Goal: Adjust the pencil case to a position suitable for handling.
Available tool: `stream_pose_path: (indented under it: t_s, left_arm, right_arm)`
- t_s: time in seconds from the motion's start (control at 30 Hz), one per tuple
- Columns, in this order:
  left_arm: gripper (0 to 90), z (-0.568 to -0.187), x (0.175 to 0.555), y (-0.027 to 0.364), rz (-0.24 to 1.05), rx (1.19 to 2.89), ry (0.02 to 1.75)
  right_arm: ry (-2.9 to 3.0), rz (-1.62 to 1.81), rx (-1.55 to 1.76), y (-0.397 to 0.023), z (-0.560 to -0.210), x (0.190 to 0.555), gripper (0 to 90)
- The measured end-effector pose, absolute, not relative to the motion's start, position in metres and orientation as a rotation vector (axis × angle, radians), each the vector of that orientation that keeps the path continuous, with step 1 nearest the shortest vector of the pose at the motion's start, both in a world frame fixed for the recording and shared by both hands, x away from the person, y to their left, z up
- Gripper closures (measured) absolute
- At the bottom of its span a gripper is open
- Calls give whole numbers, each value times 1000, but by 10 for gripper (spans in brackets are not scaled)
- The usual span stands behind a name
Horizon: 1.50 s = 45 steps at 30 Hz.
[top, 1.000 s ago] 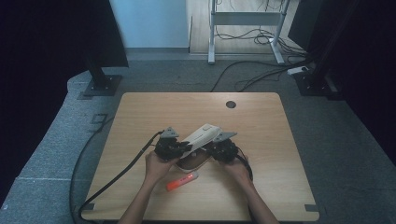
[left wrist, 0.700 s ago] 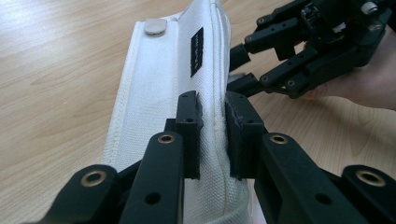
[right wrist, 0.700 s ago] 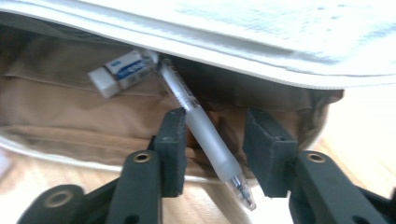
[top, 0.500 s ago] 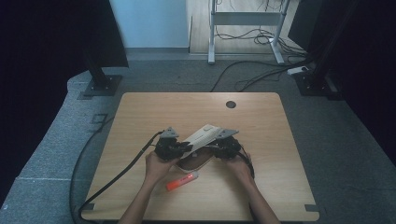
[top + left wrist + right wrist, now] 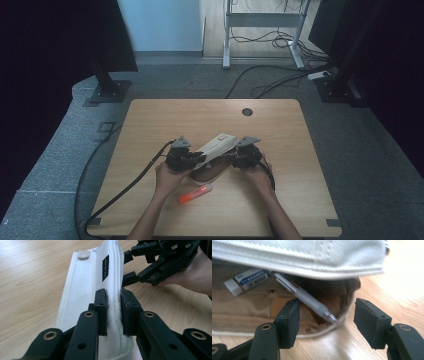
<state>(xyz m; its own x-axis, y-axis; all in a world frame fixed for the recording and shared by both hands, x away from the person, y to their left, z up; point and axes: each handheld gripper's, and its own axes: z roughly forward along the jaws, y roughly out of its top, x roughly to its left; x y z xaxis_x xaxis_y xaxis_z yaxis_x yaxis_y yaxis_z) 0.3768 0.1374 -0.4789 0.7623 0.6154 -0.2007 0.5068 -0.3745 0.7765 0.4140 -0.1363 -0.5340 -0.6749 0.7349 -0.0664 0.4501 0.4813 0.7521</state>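
Step in hand, as judged: loading stationery into the pouch (image 5: 212, 155), with the pen (image 5: 308, 300) just put in.

Left claw (image 5: 114, 312) is clamped on the lifted flap (image 5: 110, 277) of the pouch, pinching the cloth along its stitched edge and holding the mouth open. Right claw (image 5: 325, 322) stands at the mouth with its jaws partly apart; they have just been opening, and the pads touch nothing. The pen lies loose inside, tip toward the claw.

Advice for the step:
- Keep the left grip steady and the flap high; if it sags, the opening narrows and the pen may get caught.
- Draw the right claw straight back out of the mouth, so the left-hand pad does not drag the pen barrel that lies just beside it.
- The orange marker (image 5: 195, 193) lies on the tabletop (image 5: 150, 120) near the person's hands; it is probably the next item.

Pouch: white canvas outside with a metal snap (image 5: 83, 254) and a small black label (image 5: 105, 264), tan lining inside. It lies mid-tabletop between the 2 claws. An eraser (image 5: 248, 281) in a blue-and-white sleeve lies inside, just beside the pen's far end.
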Motion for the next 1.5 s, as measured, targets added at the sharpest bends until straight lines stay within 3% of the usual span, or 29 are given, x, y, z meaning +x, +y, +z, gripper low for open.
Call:
stream_pose_path:
  t_s: [0.2, 0.47, 0.63, 1.37, 1.5]
  left_arm:
    - [766, -479, 377, 138, 151, 2047, 841]
    - [766, -480, 377, 137, 138, 2040, 843]
    - [767, -480, 378, 137, 118, 2034, 842]
    - [767, -480, 380, 137, 82, 2043, 834]
    - [767, -479, 380, 137, 102, 2041, 838]
  right_arm:
    - [2355, 1038, 1028, -151, -534, 409, 429]
    - [2368, 1073, 1094, -168, -537, 408, 676]
    - [2373, 1105, 1098, -167, -539, 411, 749]
    - [2346, 1109, 1083, -148, -538, 436, 760]
    - [2341, 1126, 1091, -147, -540, 439, 724]
